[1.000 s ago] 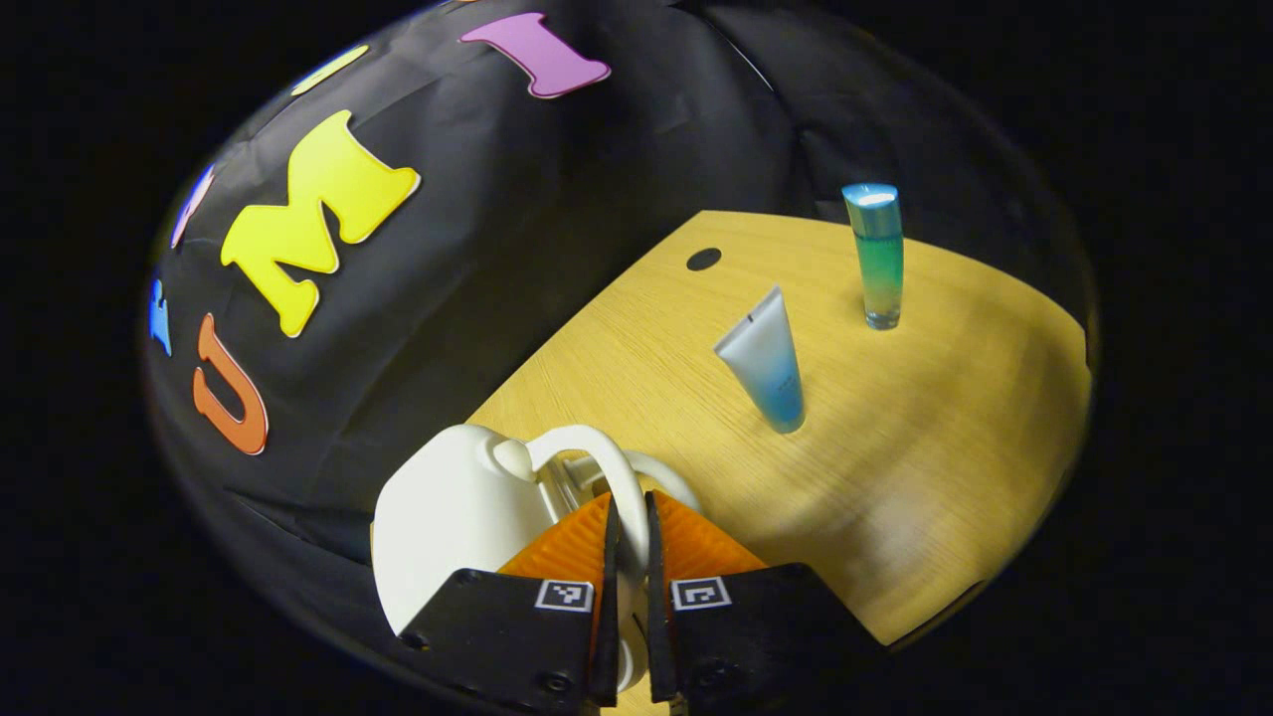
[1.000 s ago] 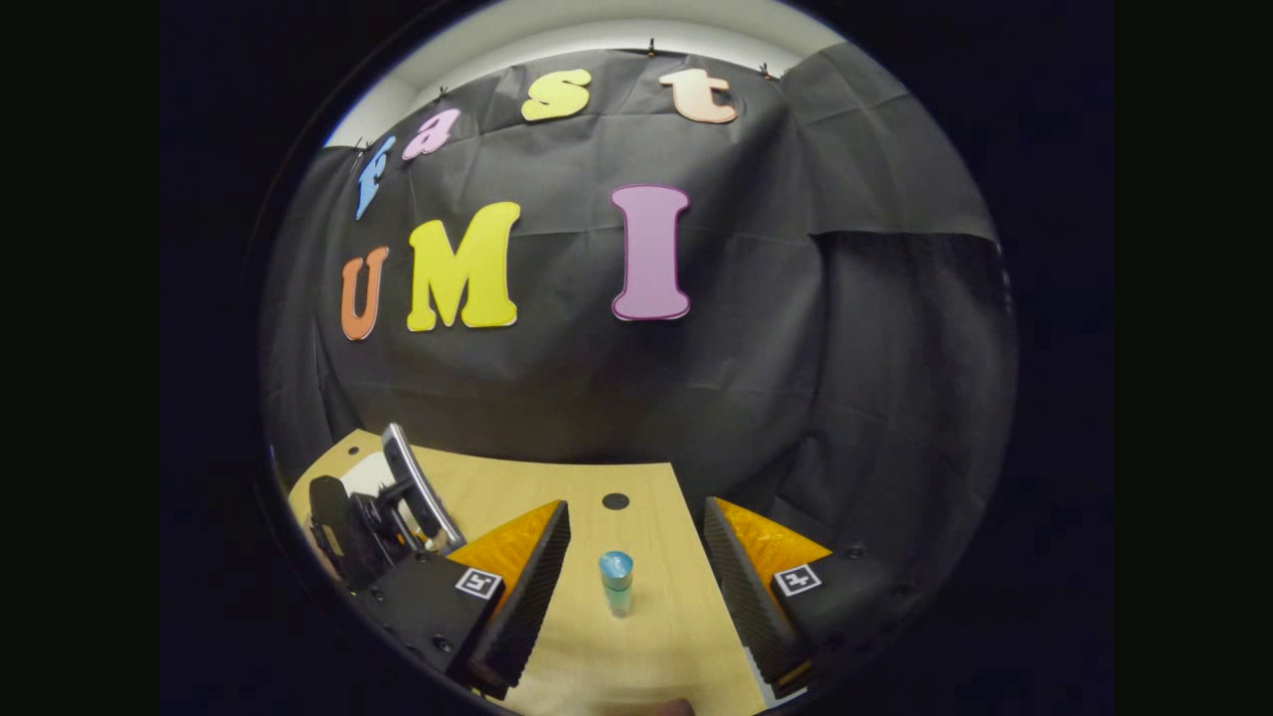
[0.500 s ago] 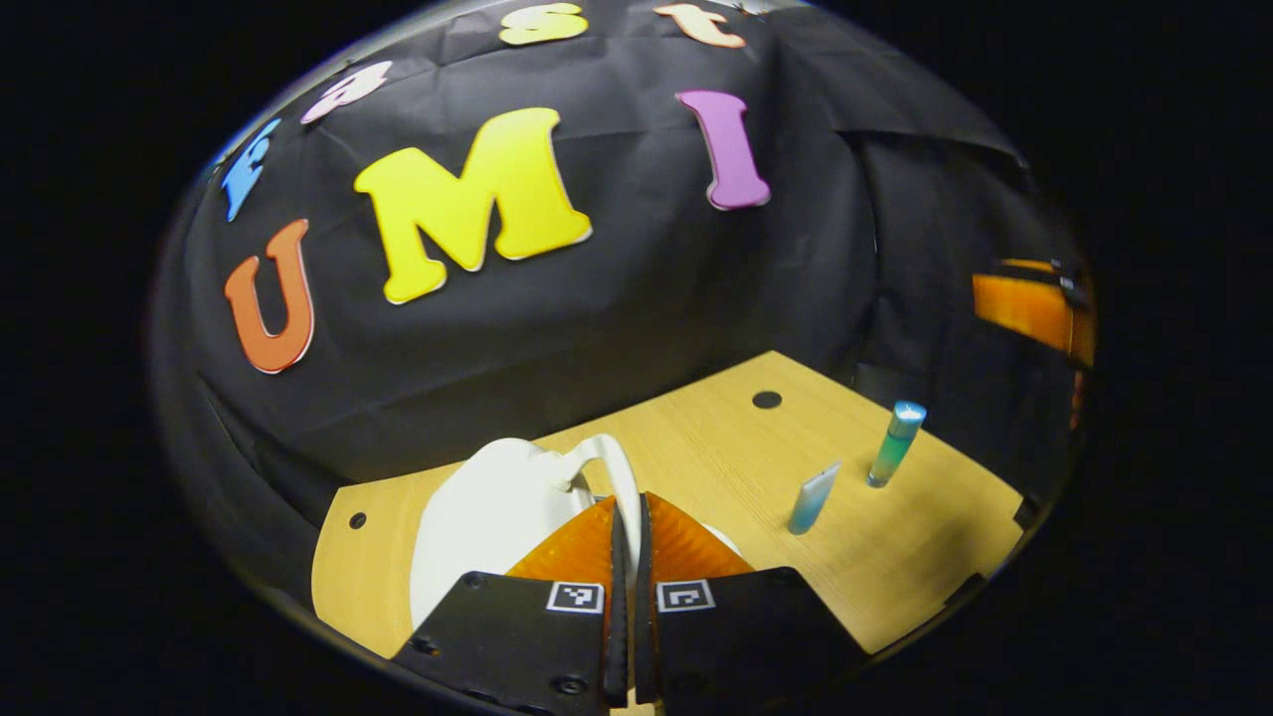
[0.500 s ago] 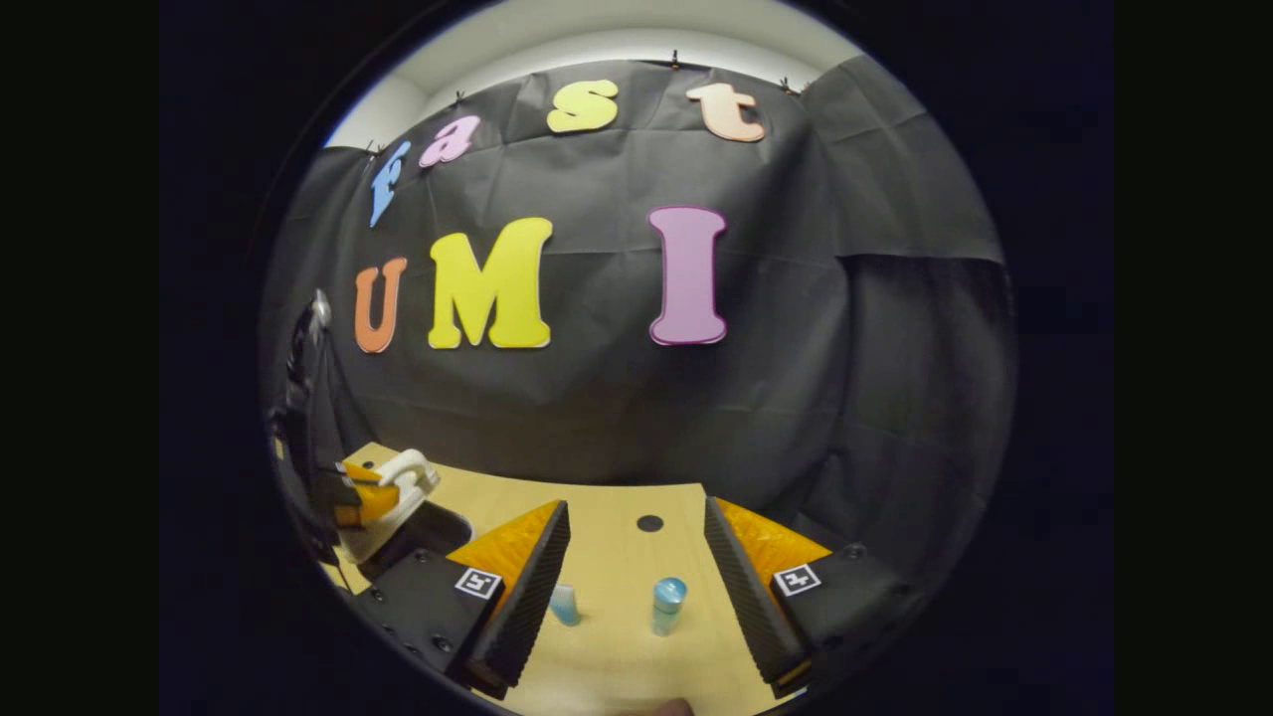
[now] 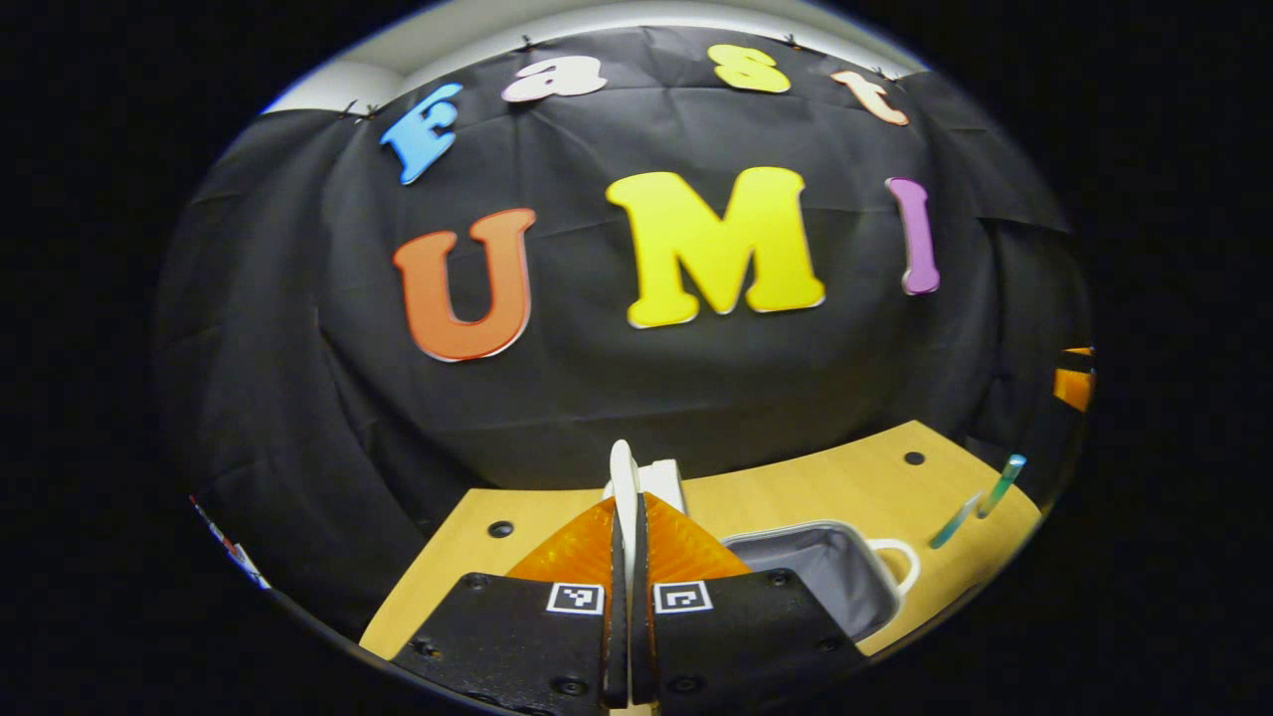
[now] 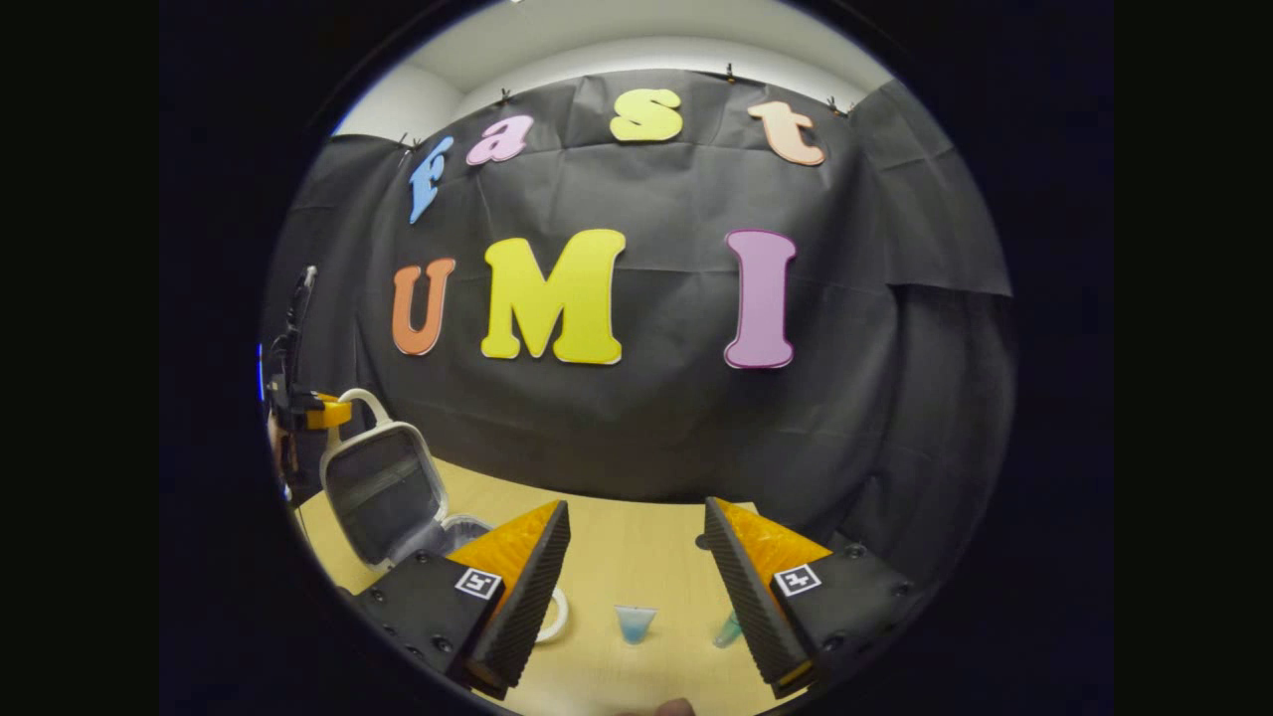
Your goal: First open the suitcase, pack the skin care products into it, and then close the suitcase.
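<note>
At far left the left hand-held gripper (image 5: 626,557), clamped on the suitcase lid's handle (image 5: 624,477), has swung the lid (image 6: 383,492) upright since a second ago, so the suitcase (image 5: 825,572) now lies open on the table (image 5: 796,492). Farther right the tube (image 6: 635,623) and bottle (image 6: 727,629) await packing near the right hand-held gripper (image 6: 636,577), fingers apart.

wooden table (image 6: 636,557), open suitcase (image 5: 830,577), tube (image 6: 634,624), bottle (image 5: 1000,484)
</note>
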Tool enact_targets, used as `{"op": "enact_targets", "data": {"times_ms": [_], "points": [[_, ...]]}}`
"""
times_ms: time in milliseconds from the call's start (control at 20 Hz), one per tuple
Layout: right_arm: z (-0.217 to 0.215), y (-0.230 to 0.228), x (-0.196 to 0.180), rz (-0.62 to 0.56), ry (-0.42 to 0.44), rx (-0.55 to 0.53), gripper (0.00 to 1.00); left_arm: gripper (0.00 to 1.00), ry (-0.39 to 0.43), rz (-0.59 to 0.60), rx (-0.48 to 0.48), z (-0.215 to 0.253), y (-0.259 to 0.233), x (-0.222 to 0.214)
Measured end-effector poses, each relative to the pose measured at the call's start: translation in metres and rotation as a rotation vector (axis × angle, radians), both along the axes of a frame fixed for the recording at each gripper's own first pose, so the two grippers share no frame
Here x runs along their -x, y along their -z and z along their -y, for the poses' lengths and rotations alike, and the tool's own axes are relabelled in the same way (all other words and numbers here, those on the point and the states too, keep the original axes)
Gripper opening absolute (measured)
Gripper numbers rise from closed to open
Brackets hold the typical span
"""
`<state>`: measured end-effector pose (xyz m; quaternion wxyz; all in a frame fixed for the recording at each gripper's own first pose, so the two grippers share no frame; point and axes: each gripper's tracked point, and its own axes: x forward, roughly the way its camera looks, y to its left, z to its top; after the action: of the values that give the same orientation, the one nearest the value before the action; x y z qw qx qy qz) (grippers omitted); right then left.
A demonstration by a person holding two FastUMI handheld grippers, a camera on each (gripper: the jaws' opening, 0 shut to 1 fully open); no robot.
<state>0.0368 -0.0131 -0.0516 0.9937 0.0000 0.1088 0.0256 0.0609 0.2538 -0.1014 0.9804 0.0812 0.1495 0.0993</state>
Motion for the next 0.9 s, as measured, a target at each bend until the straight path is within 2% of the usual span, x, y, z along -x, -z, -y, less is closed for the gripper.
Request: {"op": "enact_targets", "data": {"times_ms": [150, 250, 400, 600, 900], "points": [[-0.022, 0.001, 0.002, -0.014, -0.023, 0.012, 0.80, 0.04, -0.098, -0.021, 0.102, -0.075, 0.046, 0.002], [-0.035, 0.001, 0.004, -0.019, -0.043, 0.043, 0.80, 0.05, -0.159, -0.046, 0.223, -0.121, 0.093, -0.003], [-0.048, 0.002, 0.006, -0.029, -0.061, 0.084, 0.81, 0.05, -0.206, -0.114, 0.342, -0.153, 0.160, -0.003], [-0.060, 0.010, 0.004, -0.063, -0.065, 0.102, 0.81, 0.05, -0.229, -0.235, 0.363, -0.166, 0.227, 0.001], [-0.071, 0.011, 0.006, -0.067, -0.078, 0.119, 0.80, 0.08, -0.257, -0.275, 0.415, -0.182, 0.255, 0.005]]}}
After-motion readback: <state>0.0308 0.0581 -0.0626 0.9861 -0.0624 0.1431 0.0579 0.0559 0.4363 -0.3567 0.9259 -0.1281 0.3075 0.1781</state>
